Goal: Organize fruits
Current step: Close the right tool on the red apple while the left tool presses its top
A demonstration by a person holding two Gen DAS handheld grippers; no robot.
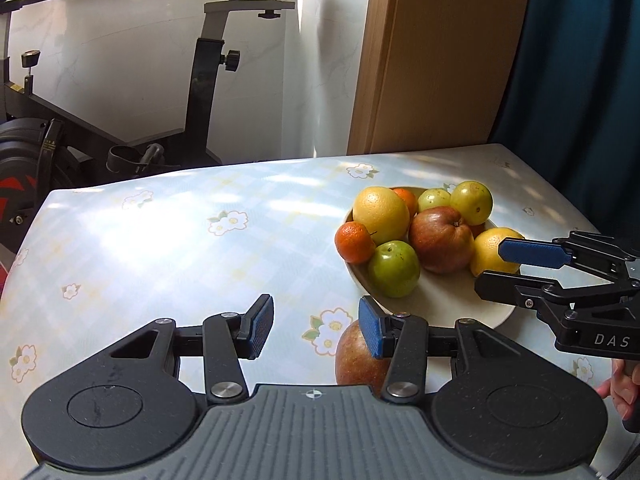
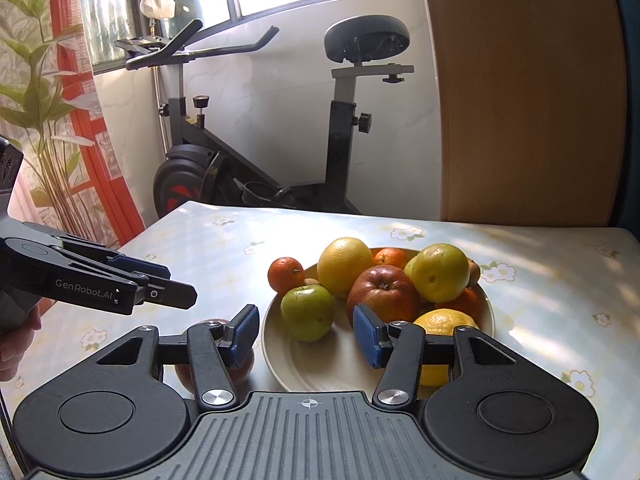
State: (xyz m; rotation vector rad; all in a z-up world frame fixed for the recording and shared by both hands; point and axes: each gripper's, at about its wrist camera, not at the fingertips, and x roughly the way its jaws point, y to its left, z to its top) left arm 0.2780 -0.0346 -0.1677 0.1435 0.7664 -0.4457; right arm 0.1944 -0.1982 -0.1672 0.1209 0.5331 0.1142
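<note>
A cream plate [image 1: 440, 308] [image 2: 320, 364] on the flowered table holds a heap of fruit: a large yellow citrus [image 1: 382, 214], a mandarin [image 1: 354, 242], a green apple [image 1: 394, 268] [image 2: 308, 312], a red apple [image 1: 440, 240] [image 2: 382, 292] and a lemon [image 1: 490, 252]. One more red apple [image 1: 354, 360] [image 2: 244, 372] lies on the table just left of the plate. My left gripper [image 1: 316, 328] [image 2: 180, 284] hovers open beside that loose apple, nothing between its pads. My right gripper [image 2: 307, 336] [image 1: 492, 268] is open over the plate's near side and empty.
An exercise bike [image 2: 260, 168] stands beyond the table's far edge. A wooden panel [image 2: 520, 100] rises behind the table at the right. A hand [image 1: 624, 388] holds the right gripper's handle. The tablecloth [image 1: 180, 240] spreads left of the plate.
</note>
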